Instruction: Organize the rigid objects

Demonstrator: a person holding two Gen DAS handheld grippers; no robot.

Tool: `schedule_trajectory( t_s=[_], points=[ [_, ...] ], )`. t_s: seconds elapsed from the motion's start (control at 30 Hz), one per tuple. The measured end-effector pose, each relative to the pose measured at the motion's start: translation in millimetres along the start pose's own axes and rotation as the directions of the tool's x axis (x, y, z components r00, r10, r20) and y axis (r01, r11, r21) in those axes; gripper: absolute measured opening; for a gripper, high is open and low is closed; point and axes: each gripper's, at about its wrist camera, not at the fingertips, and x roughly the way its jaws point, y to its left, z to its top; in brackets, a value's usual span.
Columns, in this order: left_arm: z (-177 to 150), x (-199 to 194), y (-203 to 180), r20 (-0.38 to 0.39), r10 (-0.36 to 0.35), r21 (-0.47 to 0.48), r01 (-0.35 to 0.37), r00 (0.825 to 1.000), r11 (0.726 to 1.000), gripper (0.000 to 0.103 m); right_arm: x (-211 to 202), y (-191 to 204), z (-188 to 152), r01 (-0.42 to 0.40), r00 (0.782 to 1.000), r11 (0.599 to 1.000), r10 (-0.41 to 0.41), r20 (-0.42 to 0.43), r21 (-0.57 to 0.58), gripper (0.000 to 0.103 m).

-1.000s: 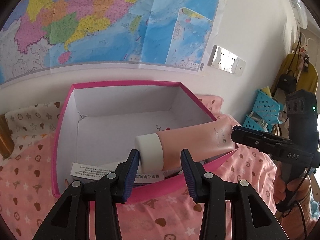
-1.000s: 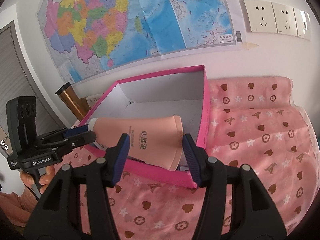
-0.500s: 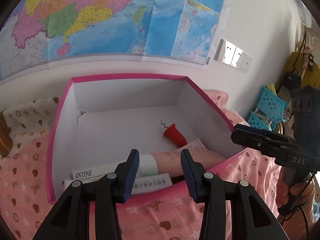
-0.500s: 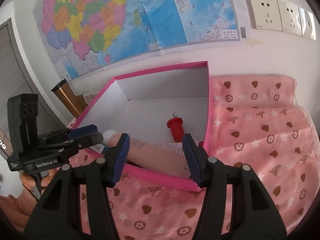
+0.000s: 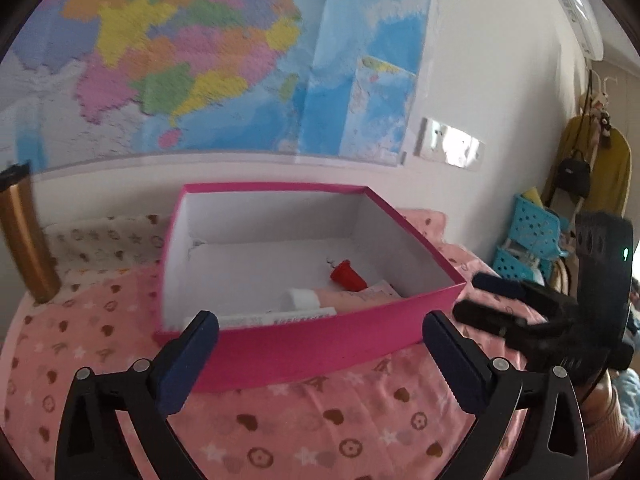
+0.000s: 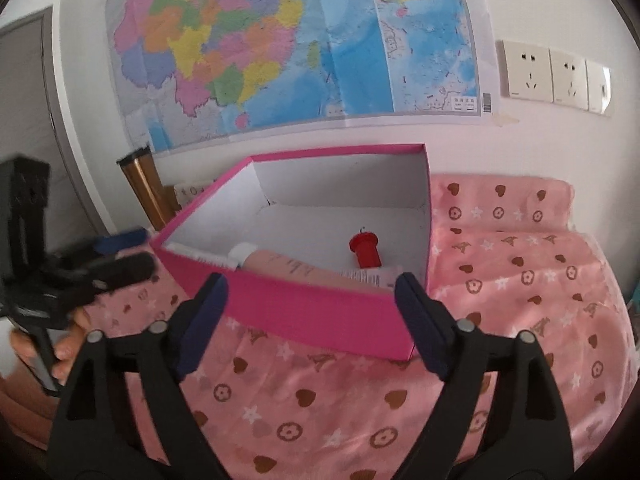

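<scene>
So the pink tube (image 6: 308, 270) with the white cap (image 6: 242, 251) is lying flat on the white floor of the pink box (image 6: 320, 312), right up against the near wall, cap end to the left. A small red cone-shaped piece (image 6: 366, 250) is parked just behind it, a bit further in. In the left wrist view a long white carton (image 5: 276, 316) can also be seen along that same near wall, just beside the tube's cap end; the print on it can't be made out.

The left gripper (image 5: 320, 340) is spread wide with nothing pinched between its blue pads, its jaws having just been opening, and it's held on the near side of the box, clear of the wall. Same story for the right gripper (image 6: 312, 304): jaws just been opening, nothing caught in them, hanging off the box's near corner.

The box is sat on a pink cloth (image 6: 520, 280) printed with hearts and stars. A bronze-coloured flask (image 5: 22, 240) is stood upright to the far left of the box. A big coloured map (image 6: 300, 40) is pinned to the wall behind, with white wall sockets (image 6: 556, 76) to its right. Both views are a bit blurred.
</scene>
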Motion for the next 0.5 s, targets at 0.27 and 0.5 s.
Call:
schedule_trajectory(
  t_s=[0.27,0.5],
  points=[
    [-26,-15,0,-0.016,0.1,-0.011,-0.101,0.995,0.995,0.103,5,14,-25,0.055,0.998,0.998,-0.055,-0.026,-0.018,0.096],
    [-40,-16,-1,-0.034,0.13,-0.02,-0.131,0.991,0.991,0.103,1,22,-34,0.058,0.998,0.998,-0.059,-0.027,-0.025,0.096]
  ],
)
